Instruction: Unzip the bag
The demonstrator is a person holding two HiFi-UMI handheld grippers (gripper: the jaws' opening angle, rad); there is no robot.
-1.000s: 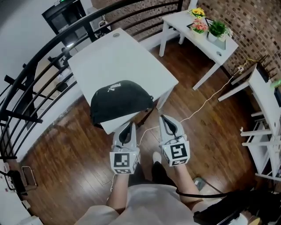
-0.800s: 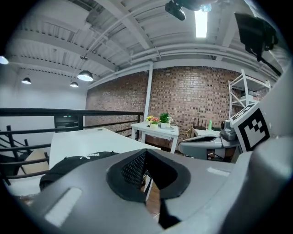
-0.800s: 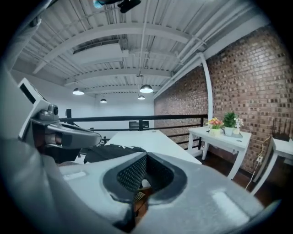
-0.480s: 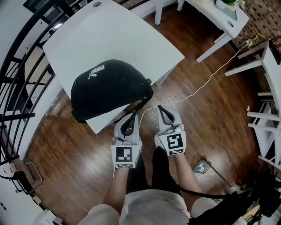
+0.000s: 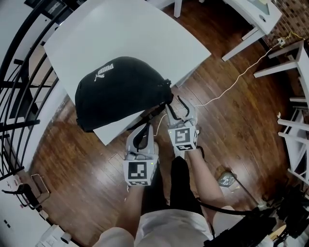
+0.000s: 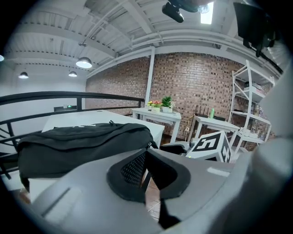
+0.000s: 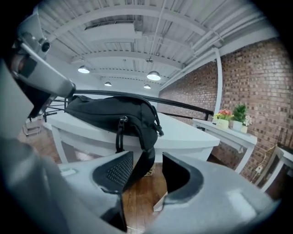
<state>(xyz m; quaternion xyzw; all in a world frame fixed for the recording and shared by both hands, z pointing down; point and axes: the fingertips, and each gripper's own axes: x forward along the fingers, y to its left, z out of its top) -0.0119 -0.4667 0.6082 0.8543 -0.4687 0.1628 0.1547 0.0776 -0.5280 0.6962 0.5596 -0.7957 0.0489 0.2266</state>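
A black bag (image 5: 118,94) with a white logo lies on the near corner of a white table (image 5: 130,38). My right gripper (image 5: 177,103) is at the bag's right end. Its jaws have just been opening and stand open. In the right gripper view the bag (image 7: 114,114) fills the middle, a zipper pull (image 7: 121,123) hangs on its near end, and a black strap (image 7: 143,169) hangs in the gap of the right gripper (image 7: 147,171), untouched by the pads. My left gripper (image 5: 146,126) is shut and empty below the table edge. The left gripper (image 6: 145,160) points at the bag (image 6: 78,141).
A black railing (image 5: 19,72) runs along the left behind the table. A white cable (image 5: 231,87) lies on the wooden floor at the right. A second white table (image 5: 256,14) and white shelving (image 5: 299,135) stand at the right. The person's legs are below the grippers.
Both grippers have sunk and come nearer the bag. The right one has gone ahead to the bag's right end and its jaws have opened. The left stays shut.
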